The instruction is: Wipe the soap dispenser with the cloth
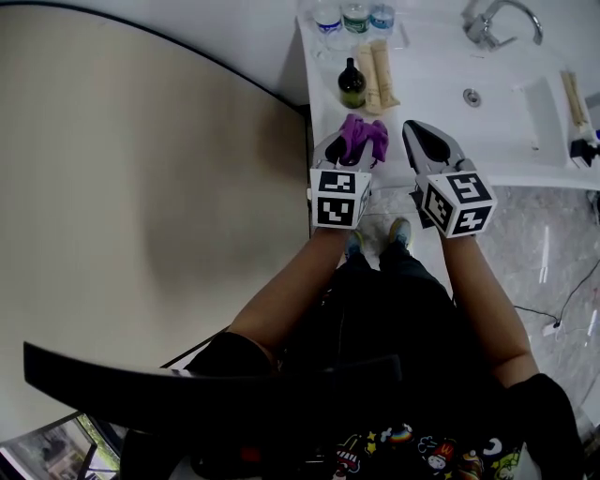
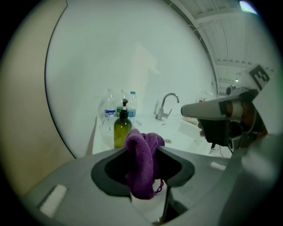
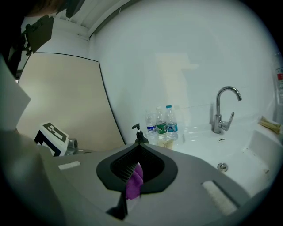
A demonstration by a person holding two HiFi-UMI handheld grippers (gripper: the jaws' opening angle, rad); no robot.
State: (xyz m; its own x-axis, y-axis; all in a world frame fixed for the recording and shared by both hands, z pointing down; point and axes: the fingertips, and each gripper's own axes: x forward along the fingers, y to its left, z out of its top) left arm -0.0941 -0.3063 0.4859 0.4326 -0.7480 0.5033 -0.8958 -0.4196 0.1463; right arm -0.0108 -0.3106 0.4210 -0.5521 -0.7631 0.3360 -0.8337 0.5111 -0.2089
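Observation:
The soap dispenser (image 1: 352, 82) is a dark green bottle with a black pump, standing upright on the white counter (image 1: 412, 94) beyond both grippers. It also shows as the soap dispenser (image 2: 122, 128) in the left gripper view and the soap dispenser (image 3: 139, 134) in the right gripper view. My left gripper (image 1: 352, 148) is shut on a bunched purple cloth (image 1: 364, 138), the cloth (image 2: 142, 163) hanging between its jaws, short of the bottle. My right gripper (image 1: 415, 129) hovers beside it at the counter's front edge, jaws closed to a point. A sliver of purple shows through its opening (image 3: 134, 181).
Three water bottles (image 1: 354, 17) stand behind the dispenser, with beige tubes (image 1: 377, 75) lying to its right. A faucet (image 1: 487, 23) and the sink drain (image 1: 472, 96) are to the right, a brush (image 1: 574, 98) at the far right. A beige panel (image 1: 141, 216) fills the left.

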